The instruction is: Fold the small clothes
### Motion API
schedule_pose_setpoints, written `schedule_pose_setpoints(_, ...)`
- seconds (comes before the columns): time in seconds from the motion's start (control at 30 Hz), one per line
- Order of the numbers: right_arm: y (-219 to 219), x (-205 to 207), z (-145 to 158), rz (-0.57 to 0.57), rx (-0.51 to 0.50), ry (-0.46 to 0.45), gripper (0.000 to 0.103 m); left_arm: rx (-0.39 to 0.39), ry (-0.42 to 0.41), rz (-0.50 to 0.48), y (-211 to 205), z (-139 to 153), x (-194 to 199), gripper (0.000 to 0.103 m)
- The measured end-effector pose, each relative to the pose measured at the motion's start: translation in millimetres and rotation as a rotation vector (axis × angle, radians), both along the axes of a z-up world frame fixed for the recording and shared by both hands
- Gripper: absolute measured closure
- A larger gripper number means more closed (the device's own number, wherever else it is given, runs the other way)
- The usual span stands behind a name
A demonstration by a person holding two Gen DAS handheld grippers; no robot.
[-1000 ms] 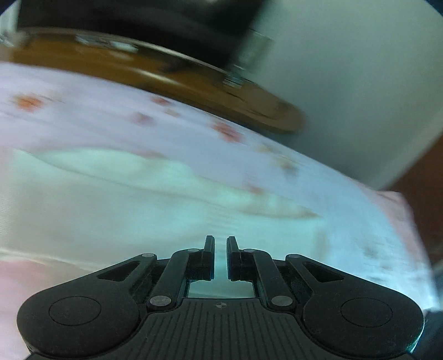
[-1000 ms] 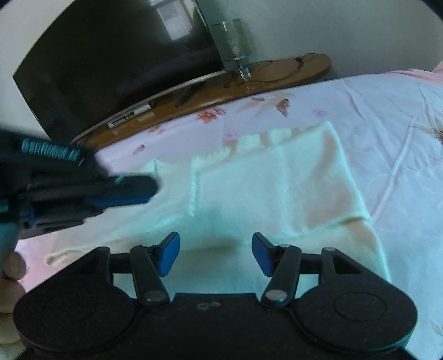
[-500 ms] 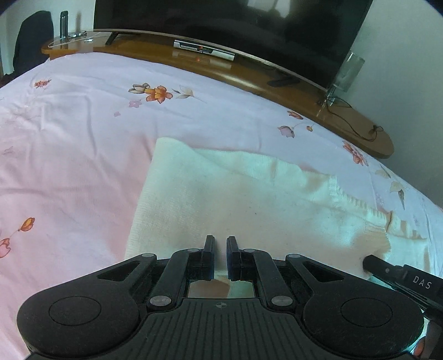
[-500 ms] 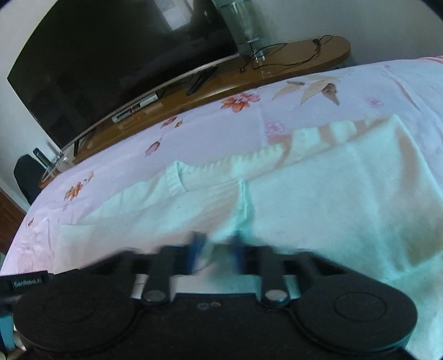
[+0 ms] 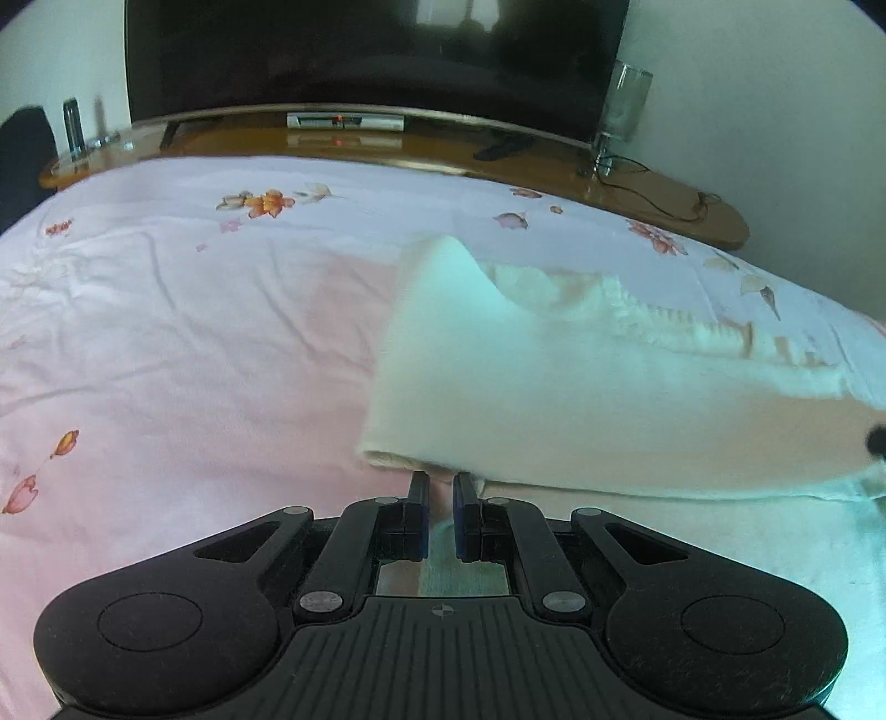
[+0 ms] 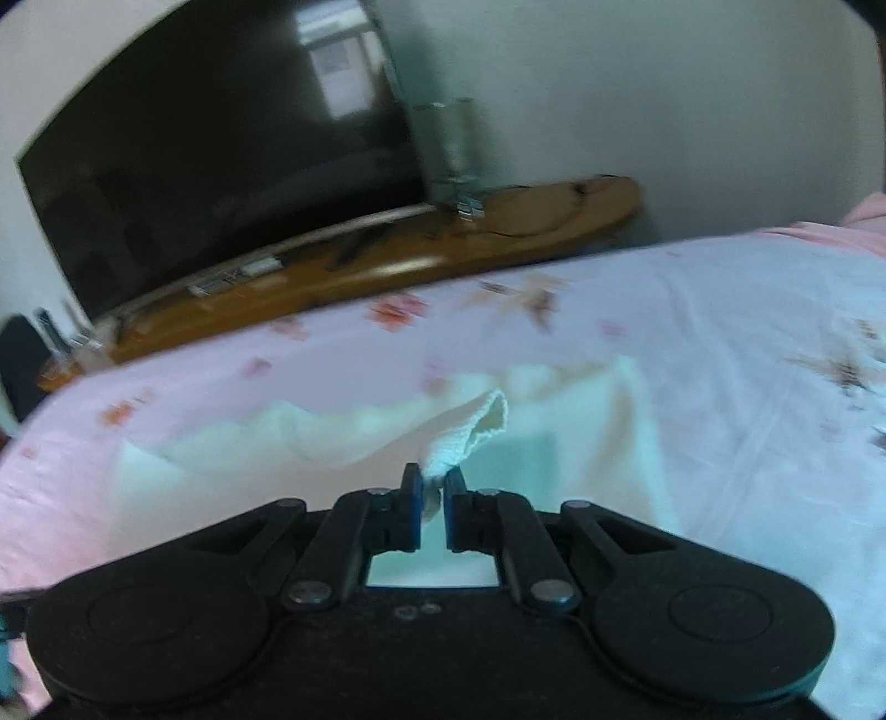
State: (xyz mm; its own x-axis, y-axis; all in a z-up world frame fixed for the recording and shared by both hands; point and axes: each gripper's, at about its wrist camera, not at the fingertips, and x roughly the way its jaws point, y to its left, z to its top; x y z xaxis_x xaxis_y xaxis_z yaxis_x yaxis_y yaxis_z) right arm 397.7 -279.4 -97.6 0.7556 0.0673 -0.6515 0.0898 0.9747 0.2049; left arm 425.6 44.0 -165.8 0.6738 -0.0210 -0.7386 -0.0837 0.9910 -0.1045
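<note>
A cream knitted garment (image 5: 554, 387) lies across the pink flowered bed sheet (image 5: 166, 360). My left gripper (image 5: 440, 479) is shut, its tips right at the garment's near left corner. No cloth shows bunched between them. In the right wrist view, my right gripper (image 6: 433, 476) has its jaws closing tight on a raised fold of the garment (image 6: 476, 437), which stands up from the fingertips. The rest of the garment (image 6: 581, 443) spreads out blurred beyond it. A black bit of the right gripper (image 5: 876, 440) shows at the left wrist view's right edge.
Past the bed's far edge runs a curved wooden shelf (image 5: 664, 194) with a large dark TV (image 5: 360, 50), a set-top box (image 5: 343, 121), a glass vase (image 5: 626, 105) and cables. The pale wall stands behind. Bare sheet spreads to the left of the garment.
The right gripper went from open above the garment to shut on a fold, then rose with it. The left gripper, shut throughout, swung from over the garment to its near left corner.
</note>
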Motion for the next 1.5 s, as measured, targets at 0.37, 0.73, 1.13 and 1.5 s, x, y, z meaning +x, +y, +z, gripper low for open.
schedule_pose_setpoints(0.37, -17, 2, -34, -0.063, -0.027, 0.078, 0.084, -0.012, -0.041, 0.036, 10, -5, 4, 0.097)
schedule_pose_setpoints(0.73, -19, -4, -25, -0.058, -0.048, 0.006, 0.098, -0.03, -0.109, 0.163, 24, -10, 1, 0.097)
schedule_pose_setpoints(1.13, -31, 1, -39, -0.094, 0.023, 0.065, 0.088, -0.021, -0.116, 0.015, 14, -6, -18, 0.096)
schedule_pose_setpoints(1.5, -27, -1, -39, -0.075, 0.022, 0.07, 0.082, -0.069, -0.086, 0.051, 16, -12, -3, 0.096)
